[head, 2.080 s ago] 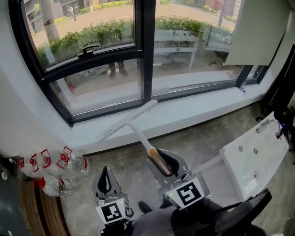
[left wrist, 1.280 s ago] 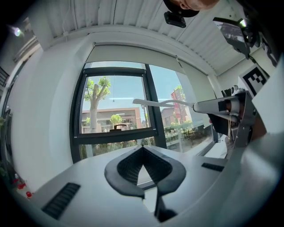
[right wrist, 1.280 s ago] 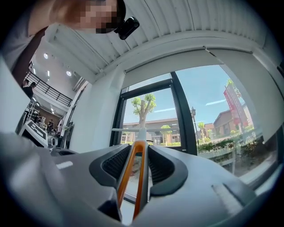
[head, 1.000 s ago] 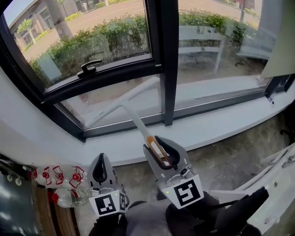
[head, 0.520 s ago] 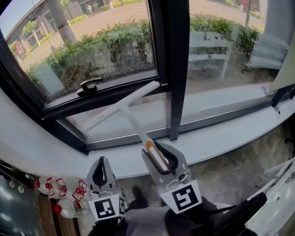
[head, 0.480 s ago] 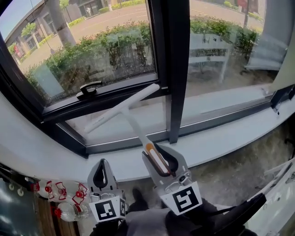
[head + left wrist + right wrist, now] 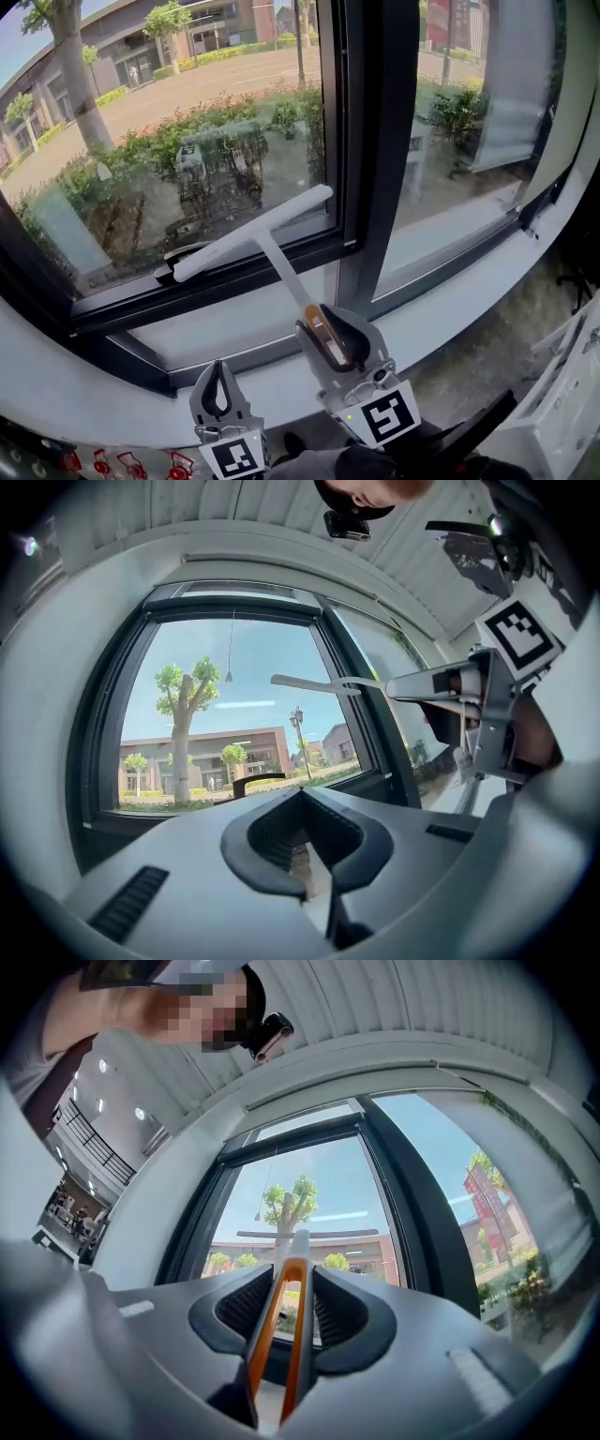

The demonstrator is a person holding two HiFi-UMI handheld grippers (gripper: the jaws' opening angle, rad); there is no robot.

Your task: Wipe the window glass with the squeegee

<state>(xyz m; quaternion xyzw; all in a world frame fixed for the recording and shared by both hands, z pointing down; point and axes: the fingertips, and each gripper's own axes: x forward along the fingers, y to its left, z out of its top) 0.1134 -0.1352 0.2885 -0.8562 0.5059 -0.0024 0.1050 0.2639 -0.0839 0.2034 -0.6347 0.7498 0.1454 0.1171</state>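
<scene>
Squeegee (image 7: 253, 236) risen to upper glass (image 7: 187, 131), clamped in right gripper (image 7: 323, 323) jaws; left gripper (image 7: 217, 373) closed

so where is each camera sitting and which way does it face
Head view: on the head, looking down at the window; left hand-held gripper and right hand-held gripper show.
Left gripper view: on its gripper, facing the window over shut jaws; the right one shows too.
Right gripper view: likewise, along the gripped squeegee.
All three share the squeegee.
</scene>
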